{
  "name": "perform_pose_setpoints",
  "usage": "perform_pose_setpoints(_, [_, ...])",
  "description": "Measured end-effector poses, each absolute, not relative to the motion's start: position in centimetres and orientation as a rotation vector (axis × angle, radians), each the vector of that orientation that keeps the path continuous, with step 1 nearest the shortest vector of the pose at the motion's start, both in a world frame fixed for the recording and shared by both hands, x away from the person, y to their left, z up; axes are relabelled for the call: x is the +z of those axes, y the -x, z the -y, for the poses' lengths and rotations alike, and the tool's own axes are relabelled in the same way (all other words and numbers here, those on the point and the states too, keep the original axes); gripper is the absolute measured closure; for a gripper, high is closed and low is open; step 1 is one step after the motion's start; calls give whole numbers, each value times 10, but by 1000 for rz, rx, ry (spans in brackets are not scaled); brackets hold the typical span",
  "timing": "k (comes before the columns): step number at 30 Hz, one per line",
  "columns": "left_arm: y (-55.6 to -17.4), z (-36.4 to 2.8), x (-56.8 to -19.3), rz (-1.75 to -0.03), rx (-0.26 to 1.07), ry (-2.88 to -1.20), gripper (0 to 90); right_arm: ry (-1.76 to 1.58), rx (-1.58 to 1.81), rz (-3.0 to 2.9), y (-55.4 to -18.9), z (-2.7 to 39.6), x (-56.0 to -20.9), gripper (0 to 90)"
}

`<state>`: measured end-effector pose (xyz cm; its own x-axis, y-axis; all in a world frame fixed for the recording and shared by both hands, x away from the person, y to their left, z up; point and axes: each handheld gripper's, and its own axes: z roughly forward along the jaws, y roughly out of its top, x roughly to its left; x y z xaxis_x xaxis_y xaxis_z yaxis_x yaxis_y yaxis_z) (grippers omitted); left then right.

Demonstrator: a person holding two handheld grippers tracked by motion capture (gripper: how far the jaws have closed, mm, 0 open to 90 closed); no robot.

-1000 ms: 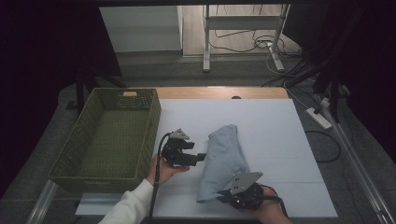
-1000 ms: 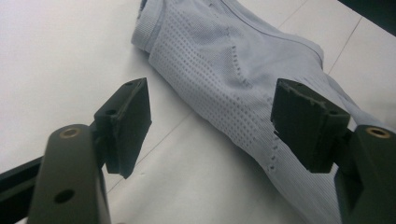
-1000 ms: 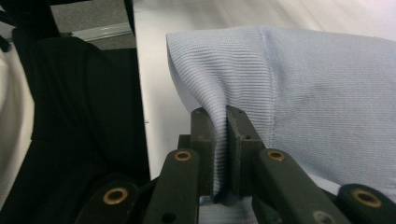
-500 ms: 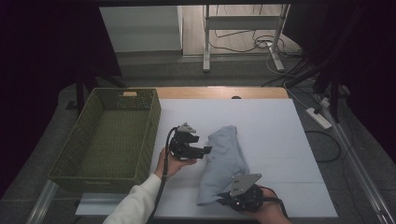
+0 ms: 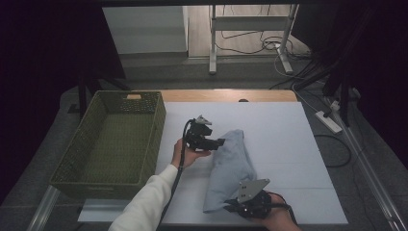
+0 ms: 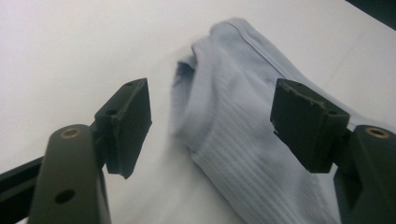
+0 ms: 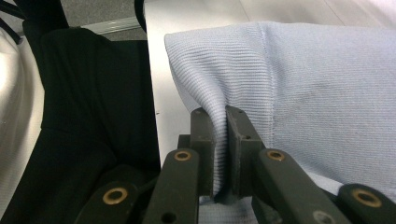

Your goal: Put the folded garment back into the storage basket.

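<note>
High view: right hand-held gripper (image 5: 231, 206) pinches the blue cloth's (image 5: 230, 166) near hem; left hand-held gripper (image 5: 217, 143), jaws apart, should close on the far end.

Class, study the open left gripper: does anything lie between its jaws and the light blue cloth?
Nothing visible does. The left gripper stands open right at the far end of the light blue cloth, with only bare white table around it.
</note>
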<state>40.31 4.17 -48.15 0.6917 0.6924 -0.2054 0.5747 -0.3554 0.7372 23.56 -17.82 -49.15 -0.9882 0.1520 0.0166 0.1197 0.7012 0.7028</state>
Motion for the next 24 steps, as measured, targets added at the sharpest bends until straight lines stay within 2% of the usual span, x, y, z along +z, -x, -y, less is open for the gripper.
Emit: perform_pose_setpoints(24, [-454,-17,-500,-972,148,-2112,313,-220,1180,-2871,-236,180,-492,820])
